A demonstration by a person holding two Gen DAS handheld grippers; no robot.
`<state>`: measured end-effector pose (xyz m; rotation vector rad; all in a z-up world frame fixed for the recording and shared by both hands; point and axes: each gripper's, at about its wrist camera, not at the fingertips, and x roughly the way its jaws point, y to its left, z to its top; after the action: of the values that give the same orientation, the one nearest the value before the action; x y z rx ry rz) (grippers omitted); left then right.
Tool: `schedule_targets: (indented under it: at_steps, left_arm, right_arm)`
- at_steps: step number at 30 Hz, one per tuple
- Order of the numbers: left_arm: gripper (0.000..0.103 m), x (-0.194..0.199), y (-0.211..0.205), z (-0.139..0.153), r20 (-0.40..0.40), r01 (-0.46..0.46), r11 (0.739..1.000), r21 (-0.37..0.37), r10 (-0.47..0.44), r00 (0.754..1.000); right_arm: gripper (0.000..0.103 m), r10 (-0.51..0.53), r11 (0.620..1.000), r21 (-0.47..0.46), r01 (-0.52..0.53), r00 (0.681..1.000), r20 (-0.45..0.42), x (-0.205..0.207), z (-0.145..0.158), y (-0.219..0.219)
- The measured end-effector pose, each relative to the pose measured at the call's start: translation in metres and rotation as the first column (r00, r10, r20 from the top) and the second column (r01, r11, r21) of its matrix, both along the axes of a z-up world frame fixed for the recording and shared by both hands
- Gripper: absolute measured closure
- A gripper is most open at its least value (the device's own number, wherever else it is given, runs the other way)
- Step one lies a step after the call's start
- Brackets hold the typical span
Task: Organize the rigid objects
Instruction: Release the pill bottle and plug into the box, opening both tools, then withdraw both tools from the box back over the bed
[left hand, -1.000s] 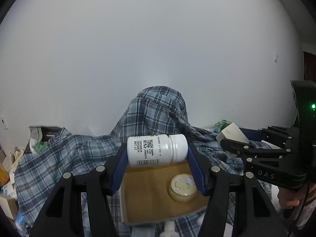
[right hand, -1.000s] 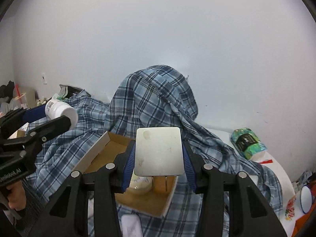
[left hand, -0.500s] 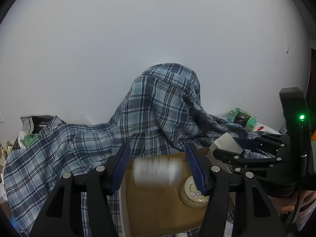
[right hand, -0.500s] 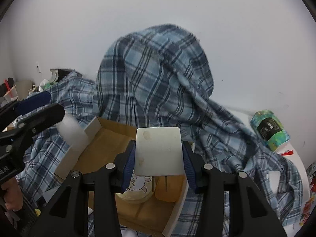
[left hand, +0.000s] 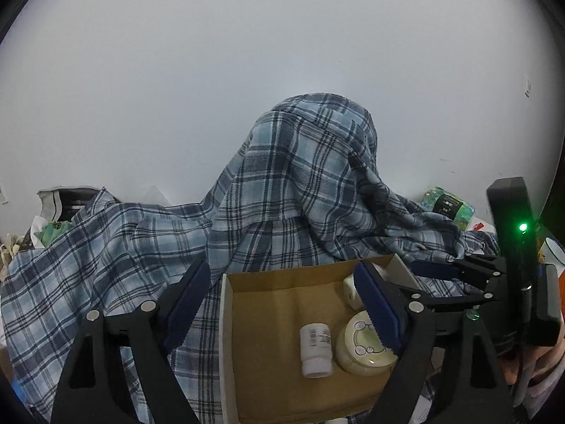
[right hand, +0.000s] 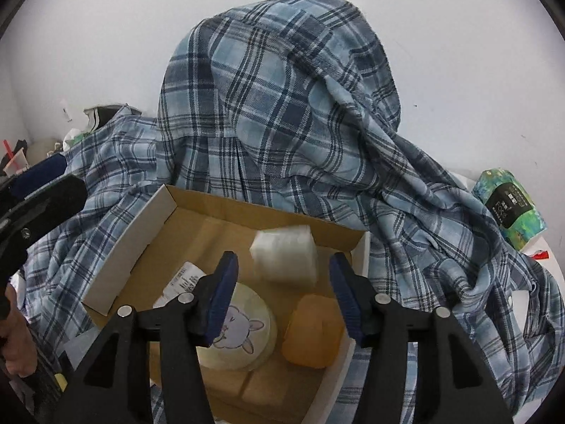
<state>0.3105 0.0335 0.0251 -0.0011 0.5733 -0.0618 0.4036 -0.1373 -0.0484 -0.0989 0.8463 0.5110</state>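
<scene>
White bottle (left hand: 315, 349) lies in the cardboard box (left hand: 279, 321) below the left tongs (left hand: 282, 305), jaws just opened wide; right tongs (right hand: 284, 296) just opened, blurred white block (right hand: 284, 256) loose between them.

The draped shirt (right hand: 282, 113) is checked in pale blue, navy and white; the cardboard box (left hand: 268, 321) is tan inside with white outer walls; the wall (left hand: 247, 70) behind is plain pale grey. The pill bottle (left hand: 315, 349) is white with a black-printed label; the round jar (right hand: 243, 328) is cream (a pale purple cartoon animal on its lid); the block (right hand: 312, 330) beside it is orange, the blurred block (right hand: 284, 256) white. Both grippers (left hand: 286, 304) (right hand: 284, 293) are black with dark blue pads; the packet (right hand: 510, 208) at the right is mottled green and teal with a black label.
</scene>
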Motion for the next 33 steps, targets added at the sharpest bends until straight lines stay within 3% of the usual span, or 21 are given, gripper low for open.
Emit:
schedule_targets:
  at_steps: [6,16,23,33]
  left_arm:
    - [0.018,-0.009,-0.001,0.012,0.017,-0.005,1.0,0.001,0.005,1.0]
    - [0.018,-0.07,-0.008,0.043,0.101,0.006,1.0,0.022,-0.009,0.995]
    - [0.018,-0.124,-0.012,0.043,0.167,0.001,0.999,0.053,-0.01,0.986]
    - [0.018,-0.169,-0.01,0.015,0.125,0.01,0.999,0.042,-0.015,0.992]
  right_arm:
    - [0.049,-0.007,1.0,0.017,0.006,0.998,0.058,-0.019,0.031,-0.012]
    - [0.048,-0.013,0.999,0.034,0.007,0.987,0.163,-0.086,0.074,-0.026]
    - [0.045,-0.031,0.999,0.029,0.026,0.981,0.194,-0.133,0.068,-0.032]
    - [0.045,-0.018,1.0,0.005,0.017,0.986,0.166,-0.174,0.031,-0.026]
